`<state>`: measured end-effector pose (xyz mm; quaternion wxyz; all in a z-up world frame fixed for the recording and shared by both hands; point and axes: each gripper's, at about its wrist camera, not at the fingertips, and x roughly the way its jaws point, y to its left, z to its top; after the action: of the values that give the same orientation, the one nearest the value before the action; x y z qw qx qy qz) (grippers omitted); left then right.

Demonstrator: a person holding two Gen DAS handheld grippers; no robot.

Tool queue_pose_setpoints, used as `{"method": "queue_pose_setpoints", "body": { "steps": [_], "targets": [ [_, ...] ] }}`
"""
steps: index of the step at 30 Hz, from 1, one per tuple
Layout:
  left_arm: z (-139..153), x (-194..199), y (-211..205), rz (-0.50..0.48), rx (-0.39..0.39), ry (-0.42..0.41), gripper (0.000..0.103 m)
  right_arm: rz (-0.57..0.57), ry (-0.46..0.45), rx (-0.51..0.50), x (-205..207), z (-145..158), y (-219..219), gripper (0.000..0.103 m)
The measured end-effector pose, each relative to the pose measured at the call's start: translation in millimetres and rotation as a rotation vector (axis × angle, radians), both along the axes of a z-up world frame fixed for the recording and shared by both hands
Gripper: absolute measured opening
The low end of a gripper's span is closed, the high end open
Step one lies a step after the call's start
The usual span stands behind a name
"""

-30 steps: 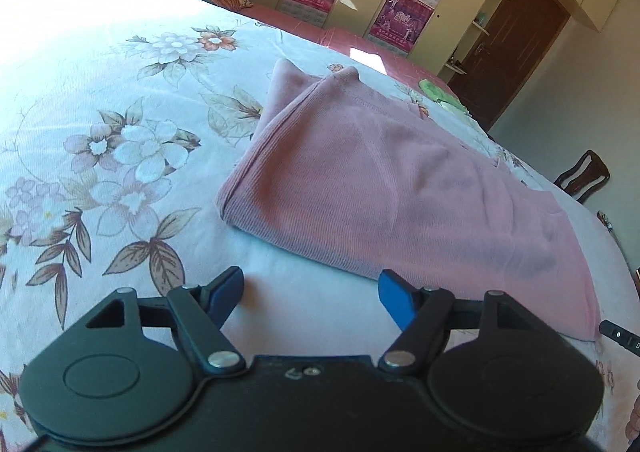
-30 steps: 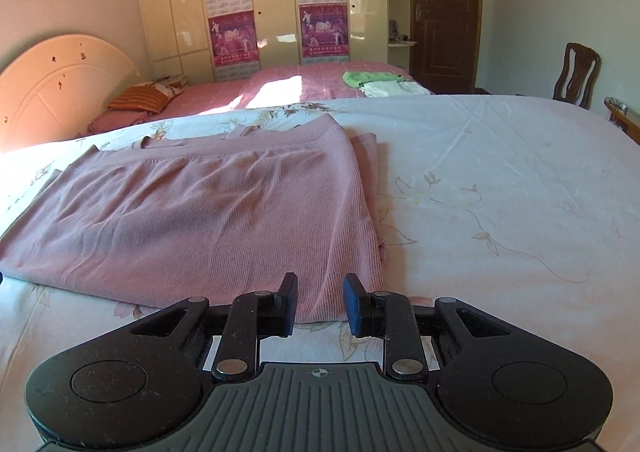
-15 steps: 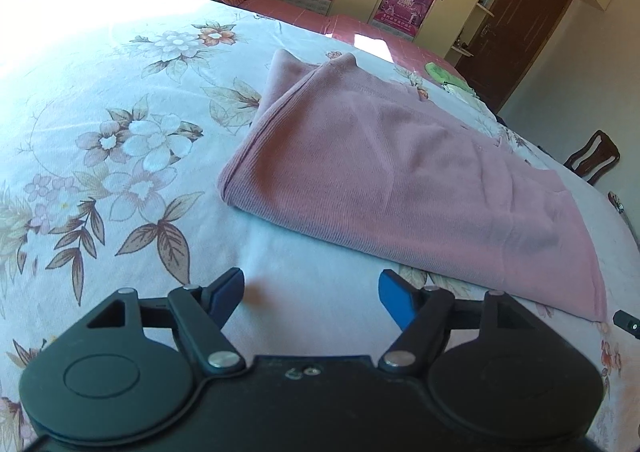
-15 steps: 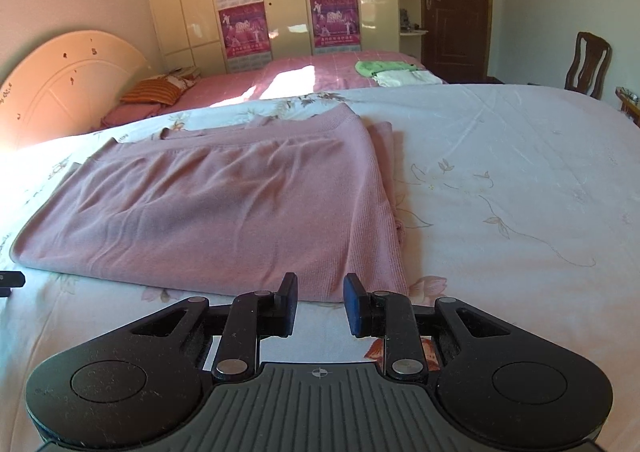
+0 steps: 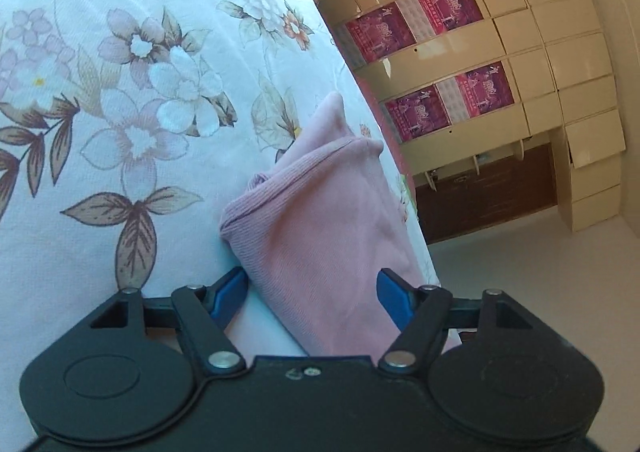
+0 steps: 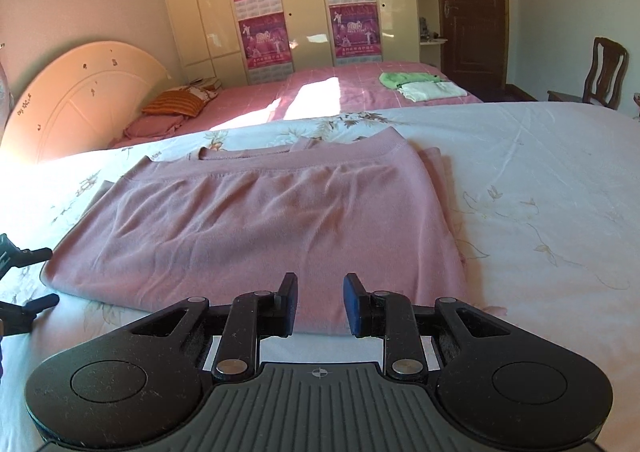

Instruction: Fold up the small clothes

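Note:
A pink knit garment lies folded flat on the floral bedsheet. In the left wrist view the camera is rolled on its side, and the garment's left end runs in between the blue fingers. My left gripper is closing around this edge, with a gap still showing at the right pad. It also appears at the left border of the right wrist view, as the left gripper. My right gripper hovers at the garment's near edge, its jaws narrowly apart and holding nothing.
Behind the bed stands a second bed with a pink cover, carrying folded green and white clothes and a striped pillow. A headboard leans at the left. A wardrobe, a door and a chair stand further back.
The left gripper has rolled sideways and moved in onto the garment's left end, so cloth now lies between its fingers. The right gripper has drawn back a little from the near edge.

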<state>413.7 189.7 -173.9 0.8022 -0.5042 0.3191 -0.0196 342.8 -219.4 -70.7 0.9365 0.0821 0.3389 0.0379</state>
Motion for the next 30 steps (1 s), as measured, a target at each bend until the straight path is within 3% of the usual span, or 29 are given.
{"method": "queue_pose_setpoints", "body": {
  "steps": [5, 10, 11, 13, 14, 15, 18, 21, 26, 30],
  "targets": [
    [-2.8, 26.6, -8.3, 0.017, 0.016, -0.039, 0.065, 0.025, -0.011, 0.022, 29.2, -0.1, 25.5, 0.026],
    [-16.5, 41.7, -3.6, 0.067, 0.003, -0.037, 0.029, 0.093, -0.012, 0.031, 60.1, -1.1, 49.1, 0.026],
    [-20.0, 44.7, -1.9, 0.061, -0.002, -0.026, 0.012, 0.106, -0.012, 0.029, 65.2, -1.7, 53.7, 0.026],
    [-22.9, 39.6, 4.2, 0.097, -0.051, -0.057, 0.011, 0.134, -0.013, 0.023, 79.6, -5.6, 65.3, 0.025],
    [-17.8, 34.0, 5.0, 0.107, -0.041, -0.103, 0.010, 0.151, -0.006, 0.030, 86.0, -8.3, 69.6, 0.007],
    [-11.5, 27.5, 4.9, 0.110, -0.015, -0.151, 0.010, 0.160, -0.006, 0.034, 90.9, -10.1, 73.3, 0.001],
    [-16.0, 18.6, 5.5, 0.125, -0.008, -0.145, 0.009, 0.202, -0.001, 0.040, 104.9, -24.1, 85.2, 0.001],
    [-30.6, 16.6, 7.4, 0.132, -0.039, -0.123, 0.014, 0.252, 0.113, 0.006, 125.5, -62.1, 96.1, 0.000],
    [-24.5, 26.0, 4.4, 0.130, -0.012, -0.096, 0.016, 0.263, 0.027, 0.086, 125.6, -57.3, 81.4, 0.000],
    [-15.5, 34.6, -1.6, 0.125, 0.066, -0.056, 0.011, 0.293, 0.063, 0.107, 135.8, -74.3, 77.5, 0.000]
  ]
}}
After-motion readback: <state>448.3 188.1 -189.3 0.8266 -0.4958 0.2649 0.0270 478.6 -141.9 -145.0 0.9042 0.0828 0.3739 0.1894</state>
